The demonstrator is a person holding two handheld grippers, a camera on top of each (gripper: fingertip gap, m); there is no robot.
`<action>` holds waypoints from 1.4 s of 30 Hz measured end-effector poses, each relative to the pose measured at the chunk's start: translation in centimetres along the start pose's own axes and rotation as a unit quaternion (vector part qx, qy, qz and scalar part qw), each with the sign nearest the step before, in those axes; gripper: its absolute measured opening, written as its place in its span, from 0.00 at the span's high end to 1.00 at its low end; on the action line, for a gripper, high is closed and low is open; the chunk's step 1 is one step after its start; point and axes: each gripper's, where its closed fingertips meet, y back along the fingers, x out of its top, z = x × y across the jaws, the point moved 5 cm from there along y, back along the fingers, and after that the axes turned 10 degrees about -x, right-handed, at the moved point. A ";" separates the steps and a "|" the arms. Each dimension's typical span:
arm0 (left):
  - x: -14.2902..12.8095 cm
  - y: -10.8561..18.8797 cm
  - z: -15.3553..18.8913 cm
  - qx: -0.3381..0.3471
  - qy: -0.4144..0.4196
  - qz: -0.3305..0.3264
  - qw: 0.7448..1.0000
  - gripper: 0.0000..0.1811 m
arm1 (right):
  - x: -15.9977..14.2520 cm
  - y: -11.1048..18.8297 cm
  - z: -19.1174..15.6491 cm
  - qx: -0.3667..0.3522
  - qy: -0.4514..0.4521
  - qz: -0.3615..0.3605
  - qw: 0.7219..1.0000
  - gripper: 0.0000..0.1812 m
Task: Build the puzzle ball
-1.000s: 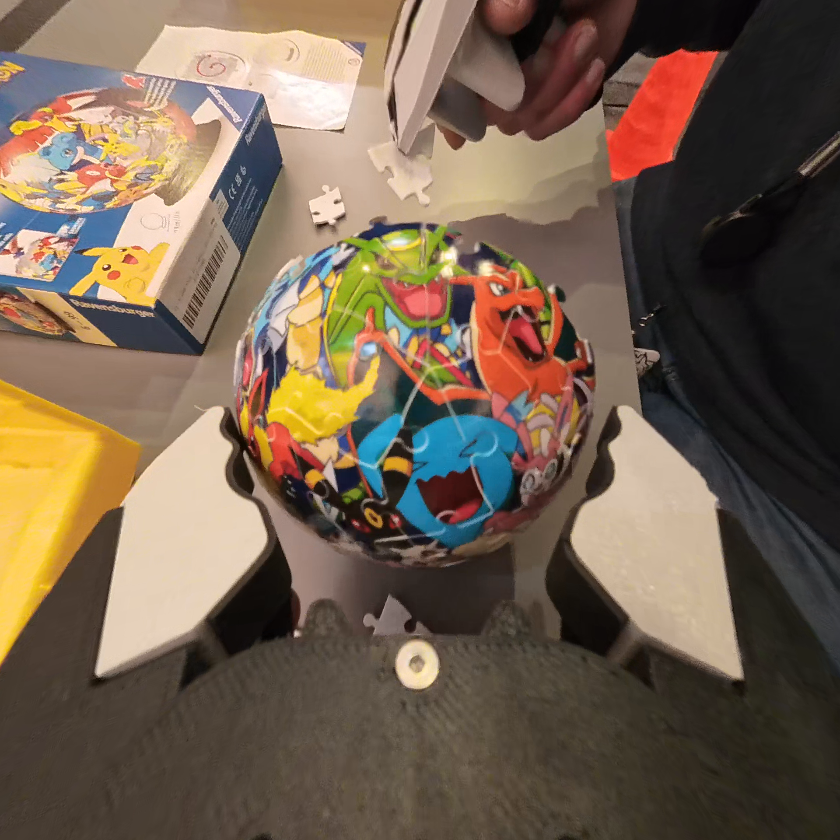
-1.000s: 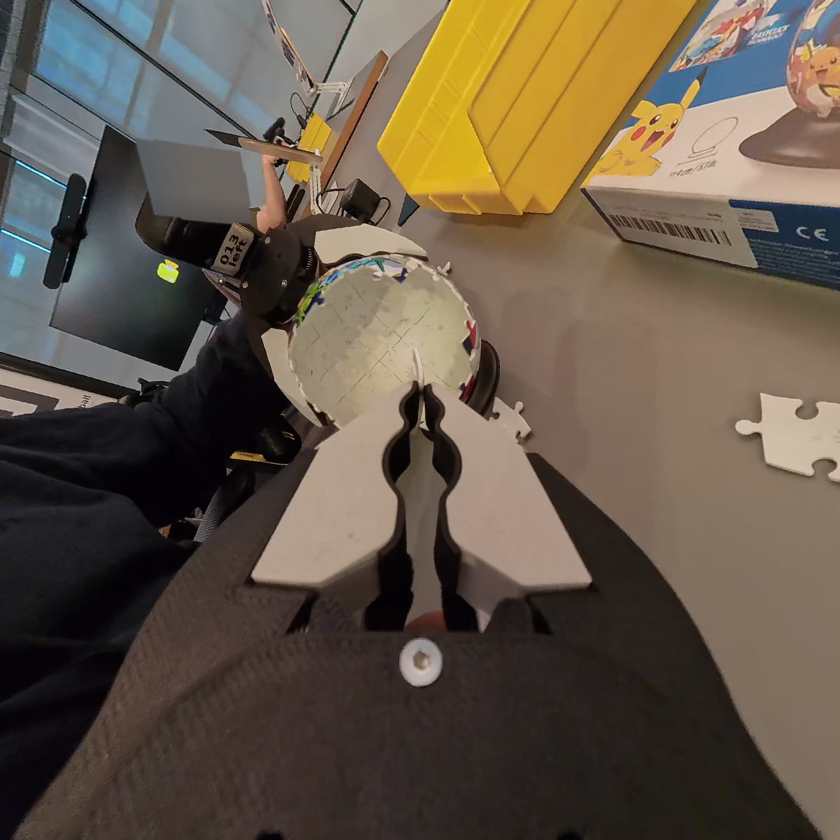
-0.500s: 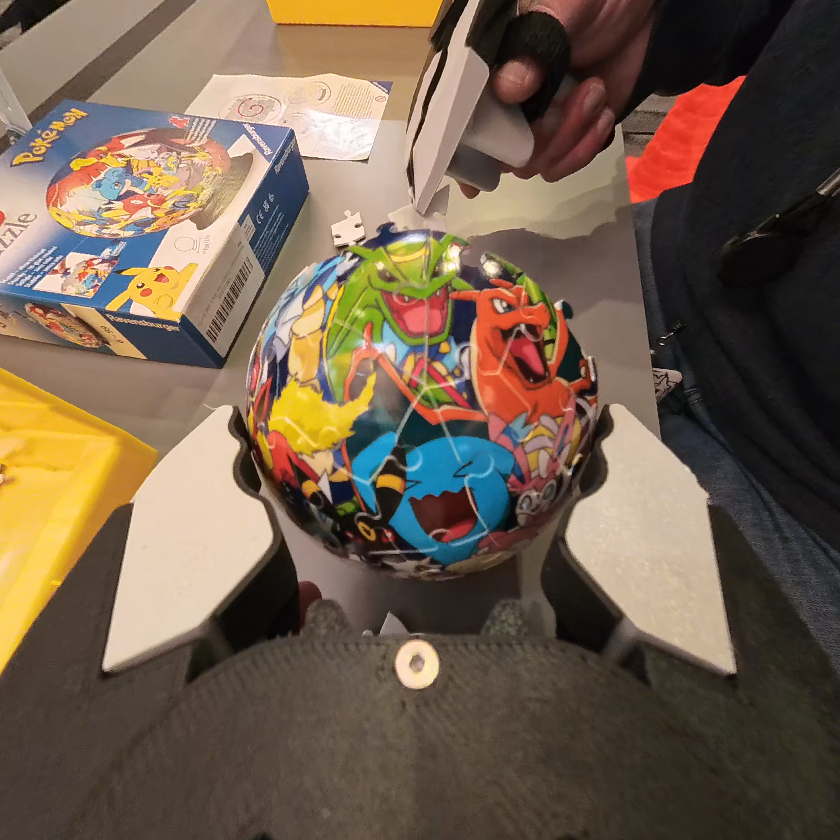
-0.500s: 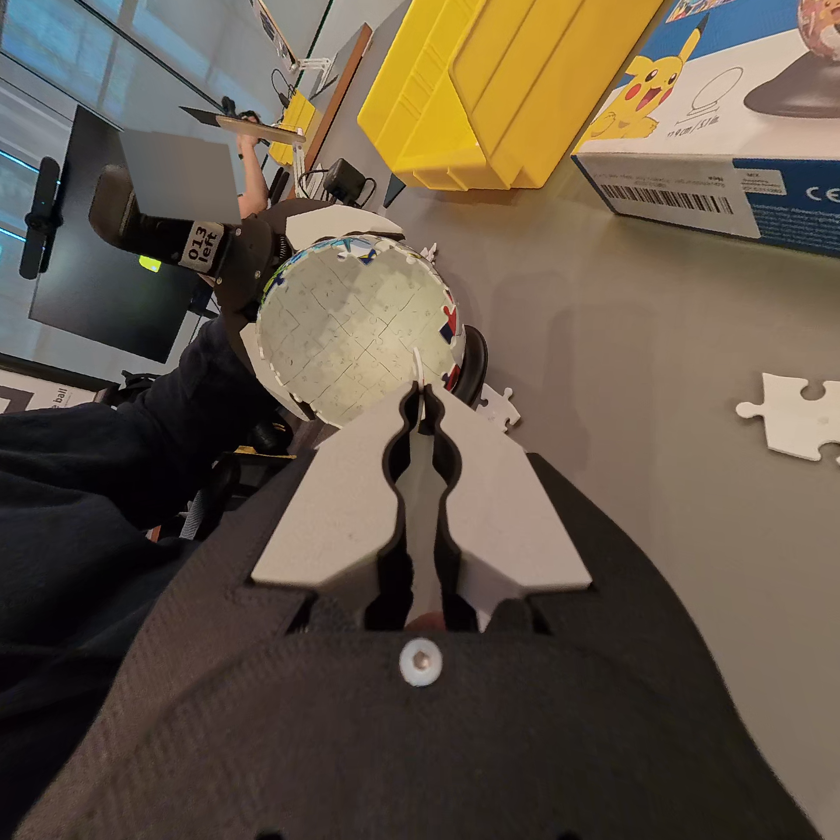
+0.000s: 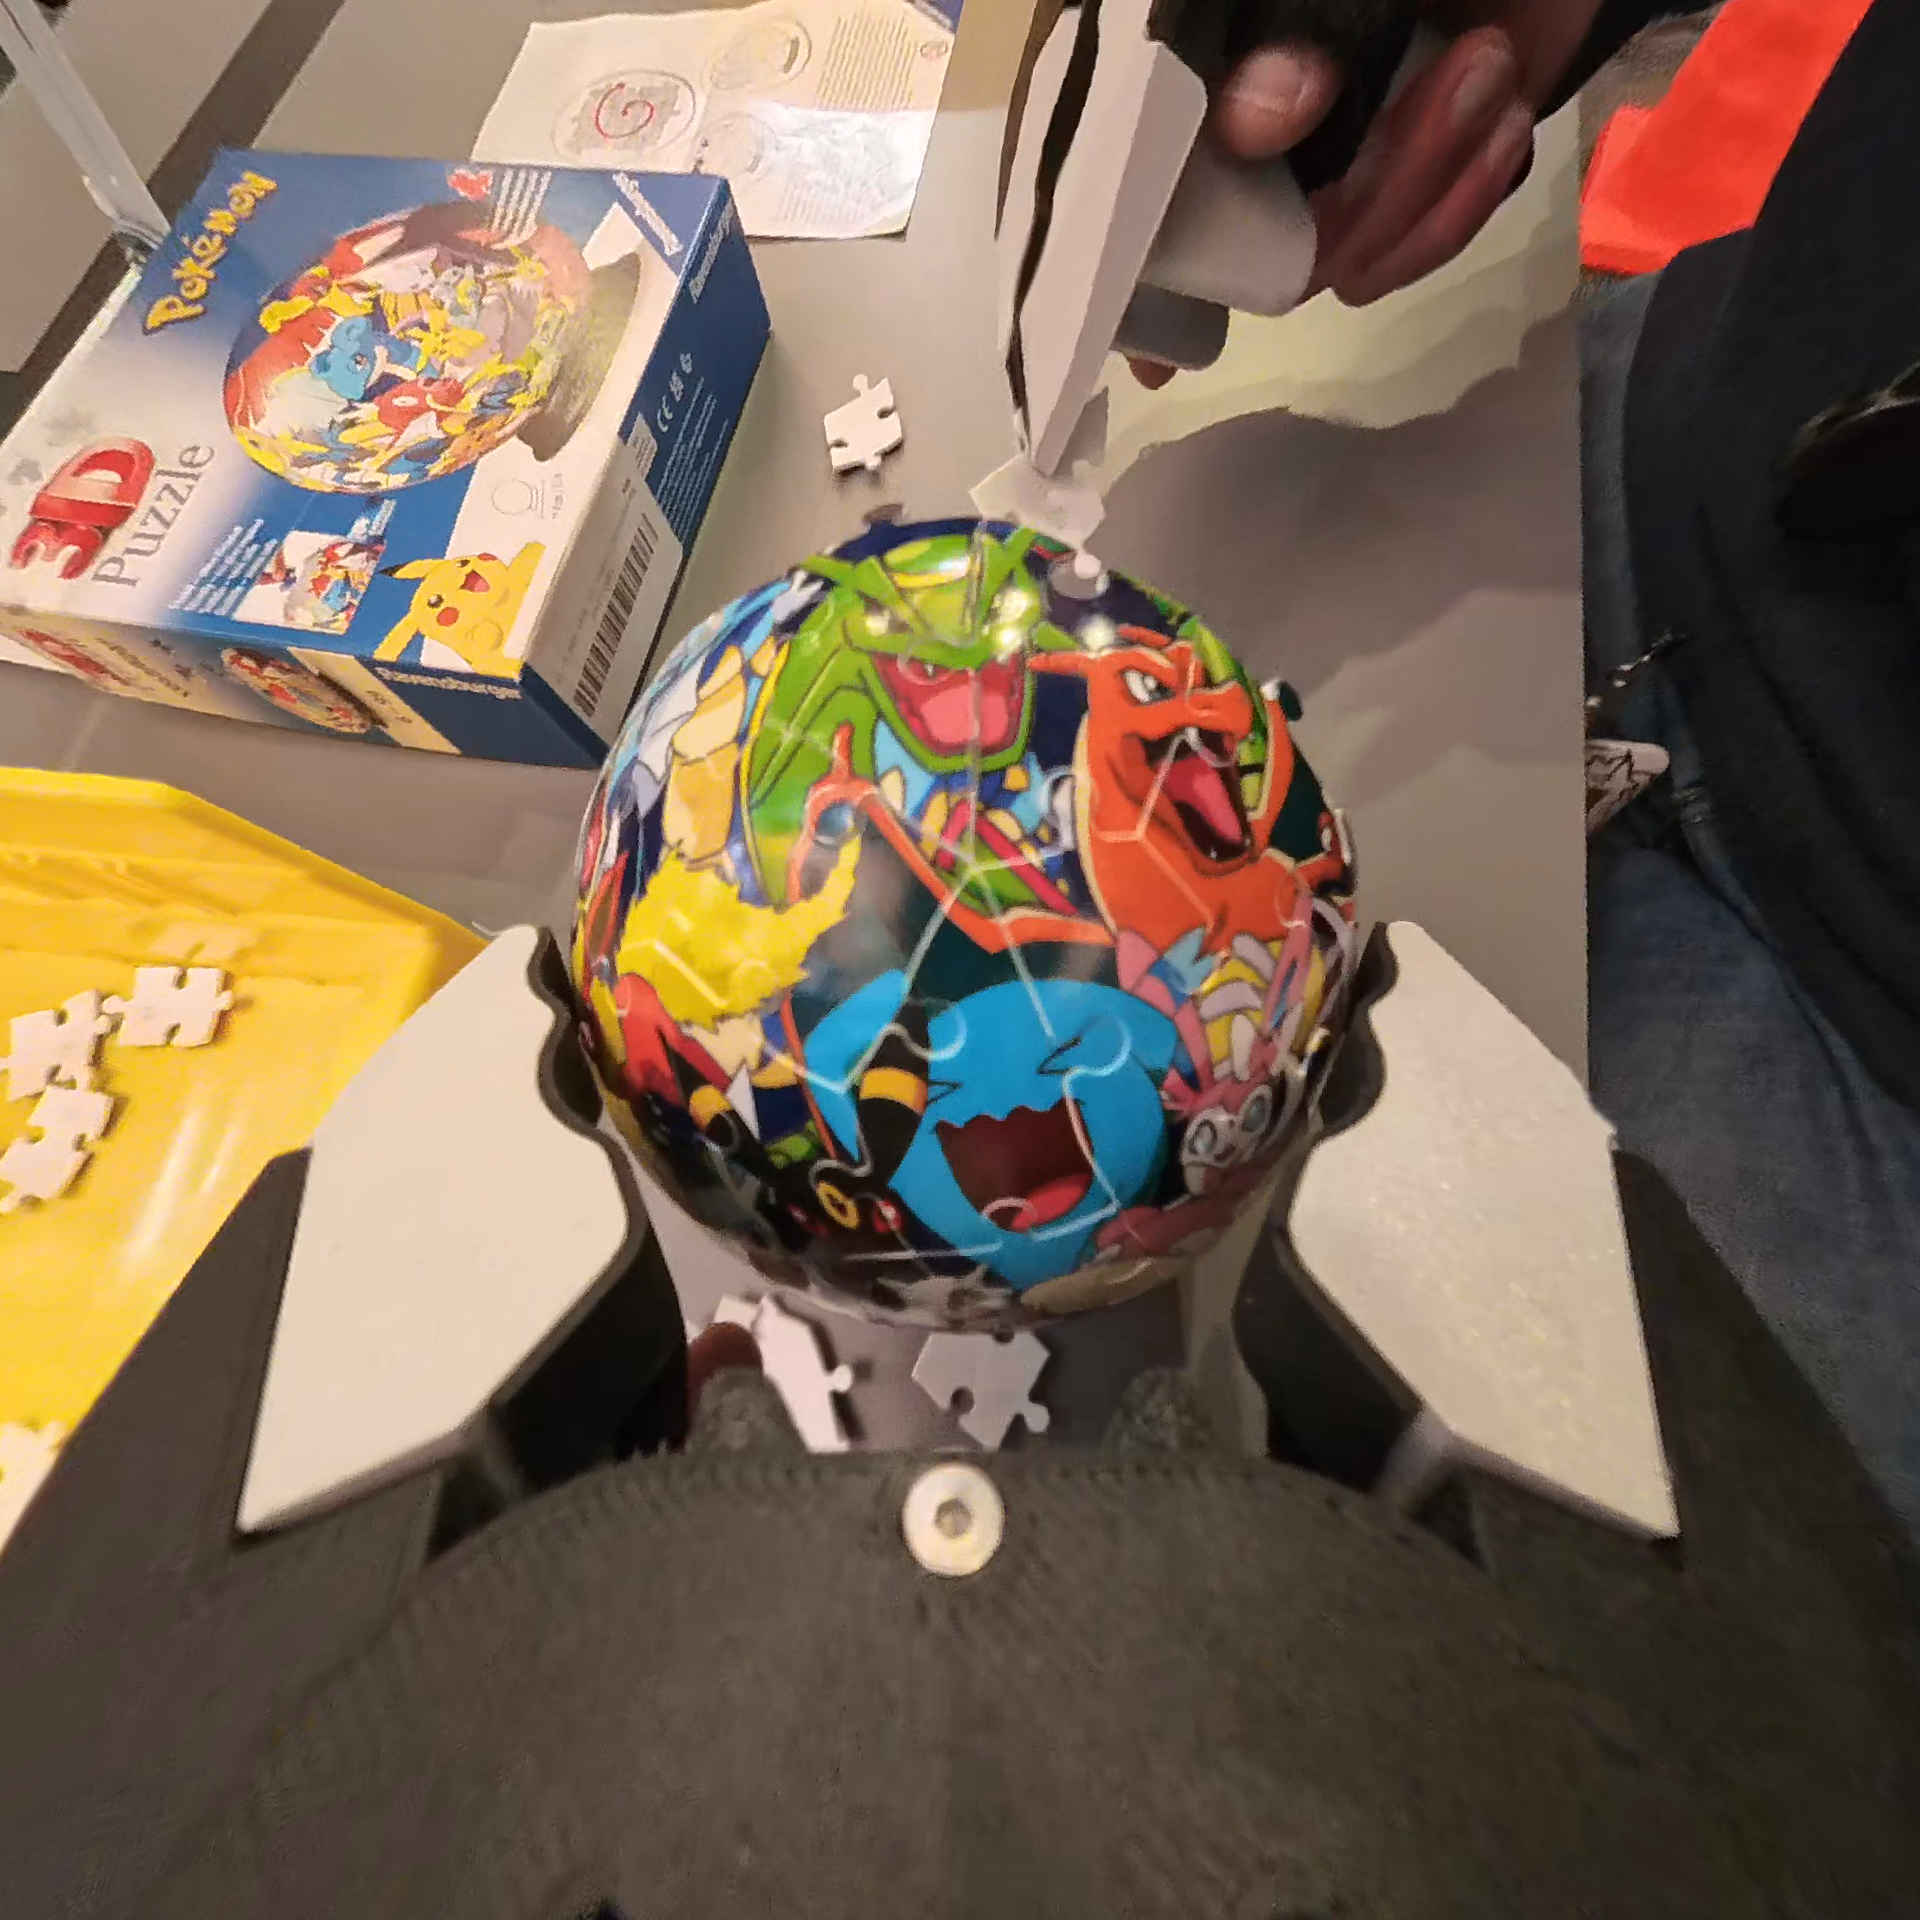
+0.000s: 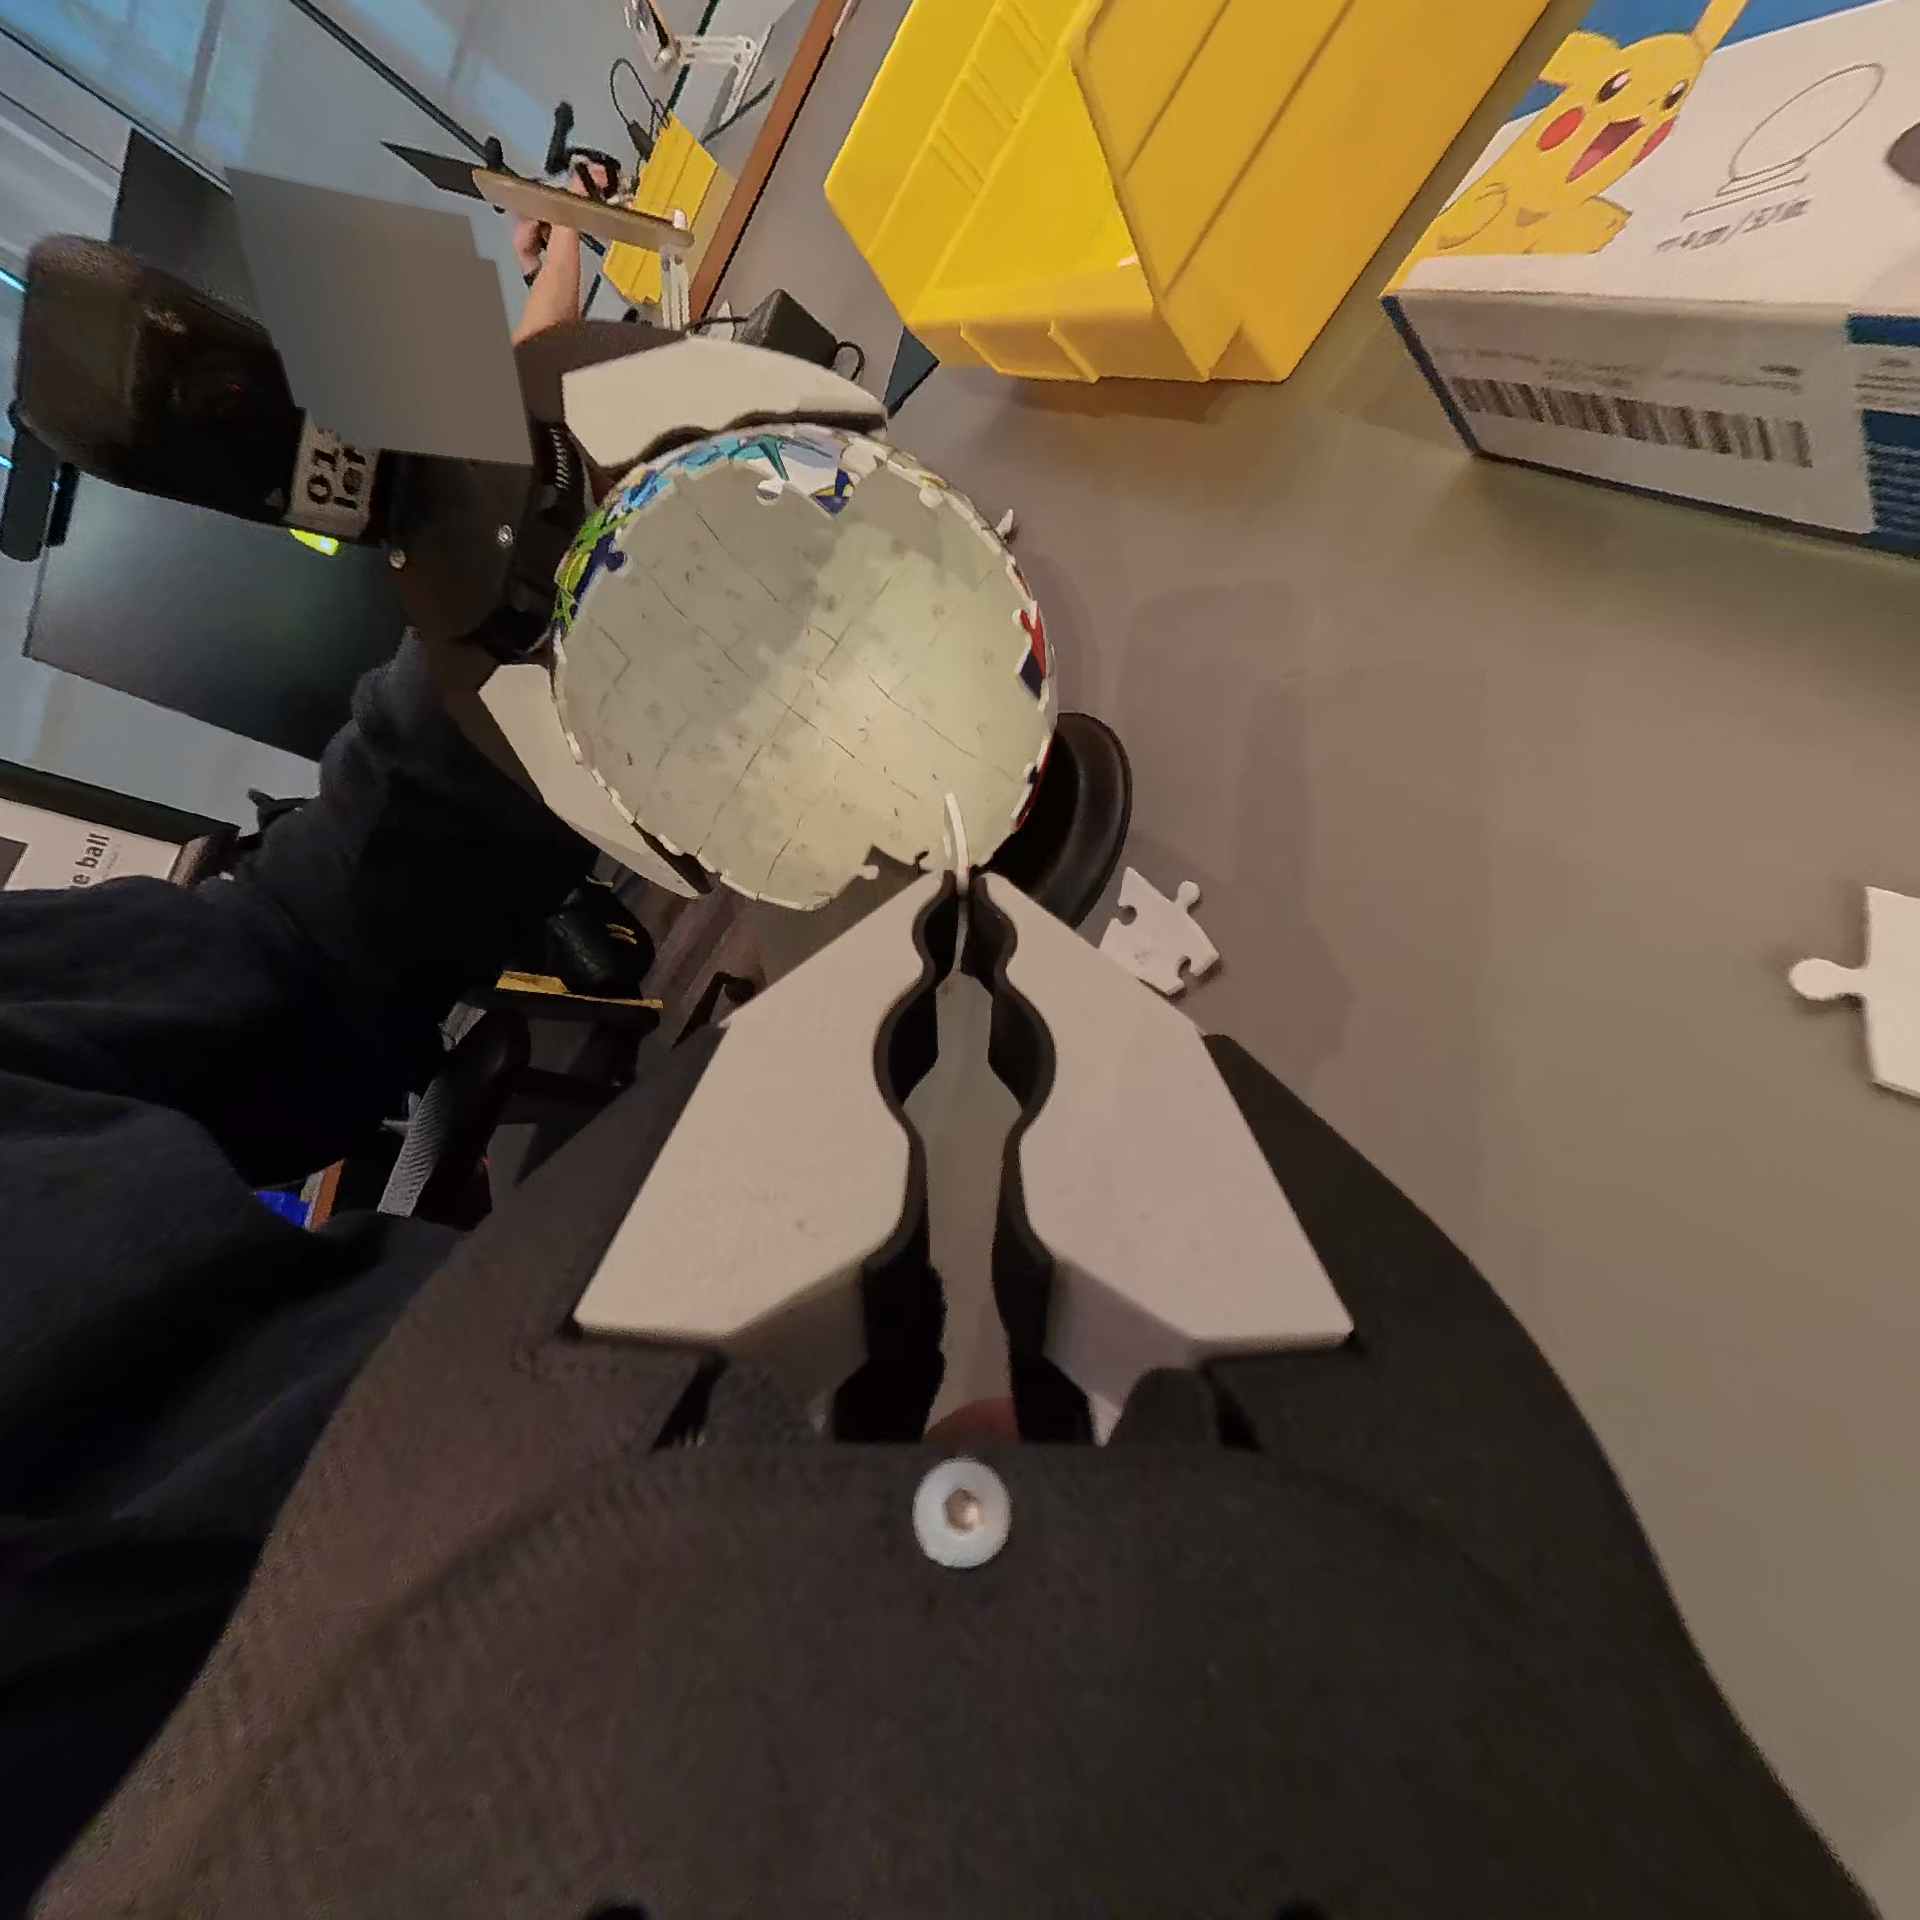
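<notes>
The colourful puzzle ball (image 5: 966, 914) sits between the pads of my left gripper (image 5: 961, 951), which press on its left and right sides and hold it. In the right wrist view the ball's open side shows its pale grey inside (image 6: 800, 675), with the left gripper's fingers (image 6: 717, 400) clasping it above a black stand (image 6: 1086, 800). My right gripper (image 6: 961, 894) is shut on a white puzzle piece (image 6: 954, 831), seen edge-on at the ball's jagged rim. In the left wrist view that piece (image 5: 1039, 497) touches the ball's far top edge under the right gripper (image 5: 1055, 436).
A blue puzzle box (image 5: 395, 436) lies at the left, with an instruction sheet (image 5: 748, 114) behind it. A yellow bin (image 5: 260, 935) holds several white pieces. Loose white pieces (image 5: 862, 421) (image 5: 982, 1371) (image 6: 1158, 930) lie on the grey table. A person's dark clothing (image 5: 1766, 727) fills the right. Left tips to right tips: about 11 centimeters.
My left gripper's pads closed in onto the ball's sides and raised it. My right gripper carried the white piece from near the table to the ball's top rim.
</notes>
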 end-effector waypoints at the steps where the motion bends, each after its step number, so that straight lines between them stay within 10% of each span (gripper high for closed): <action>1: 0.0 0.1 0.0 0.006 -0.004 -0.011 1.000 0.25 | -0.1 -0.3 -0.2 0.000 0.003 -0.004 1.000 1.00; 17: 0.7 -0.4 0.4 0.048 -0.023 -0.119 0.992 0.25 | -2.8 -7.0 -1.5 -0.047 0.049 -0.066 0.995 1.00; 42: 0.9 -0.6 0.4 0.068 -0.043 -0.161 0.984 0.26 | -2.6 -7.7 -0.6 -0.086 0.037 -0.055 0.994 0.99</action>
